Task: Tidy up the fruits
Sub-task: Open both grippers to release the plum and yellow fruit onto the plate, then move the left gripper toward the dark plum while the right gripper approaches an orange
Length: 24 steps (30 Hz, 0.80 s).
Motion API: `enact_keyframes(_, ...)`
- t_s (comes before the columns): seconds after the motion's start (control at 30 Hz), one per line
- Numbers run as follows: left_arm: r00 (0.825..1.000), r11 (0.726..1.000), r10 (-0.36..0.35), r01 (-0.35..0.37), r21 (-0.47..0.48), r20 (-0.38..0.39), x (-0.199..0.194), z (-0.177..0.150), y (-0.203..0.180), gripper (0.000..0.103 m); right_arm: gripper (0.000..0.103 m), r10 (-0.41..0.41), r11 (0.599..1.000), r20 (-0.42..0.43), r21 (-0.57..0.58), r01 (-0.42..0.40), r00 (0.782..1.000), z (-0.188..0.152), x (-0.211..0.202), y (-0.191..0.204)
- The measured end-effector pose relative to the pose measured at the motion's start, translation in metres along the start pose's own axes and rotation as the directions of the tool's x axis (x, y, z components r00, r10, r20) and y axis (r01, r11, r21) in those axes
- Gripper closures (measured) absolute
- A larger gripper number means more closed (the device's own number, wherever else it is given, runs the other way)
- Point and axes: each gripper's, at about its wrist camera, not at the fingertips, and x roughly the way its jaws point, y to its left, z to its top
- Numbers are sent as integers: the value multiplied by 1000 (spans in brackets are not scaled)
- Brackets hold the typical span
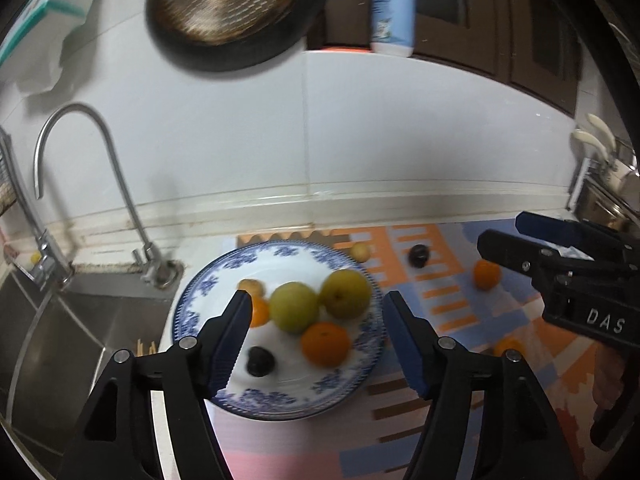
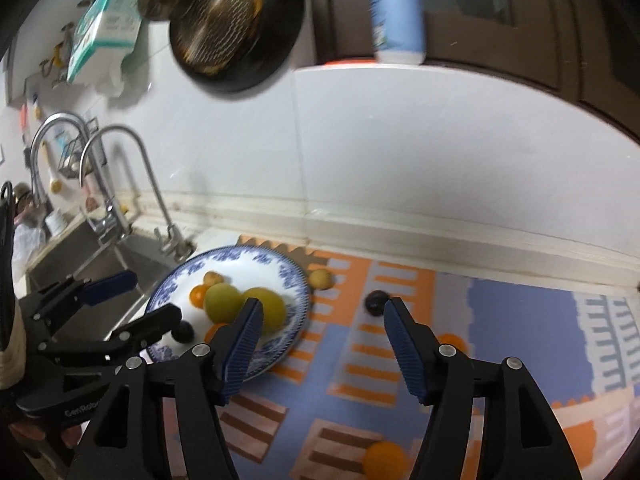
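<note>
left wrist: plate (image 1: pixel 280 404) under spread left gripper (image 1: pixel 316 312).

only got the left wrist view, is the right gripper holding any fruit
observer: no, the right gripper is open with nothing between its fingers.
operator: what's it pointed at
observer: the dark fruit lies just ahead of it, close beside one fingertip.
operator: any fruit hidden past that gripper on my side
observer: none shows on the far right part of the mat in the right wrist view.
</note>
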Motion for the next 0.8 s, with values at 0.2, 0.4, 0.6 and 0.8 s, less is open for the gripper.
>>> enact_keyframes(0.2,999,998,-46,45,38,8,-4,2,-22,34,39,-72,997,23,36,71,997,-5,-23,-21)
enact_keyframes(0.4,997,994,-74,73,76,10,-5,3,-41,33,39,-120,991,8,56,119,993,-16,-35,-38)
enact_keyframes(0.6,995,988,-100,99,115,-1,5,6,-56,32,39,-166,983,-10,76,166,986,-23,-38,-54)
enact_keyframes(0.8,993,983,-121,120,138,-2,20,11,-67,32,39,-191,977,-26,91,192,981,-26,-35,-71)
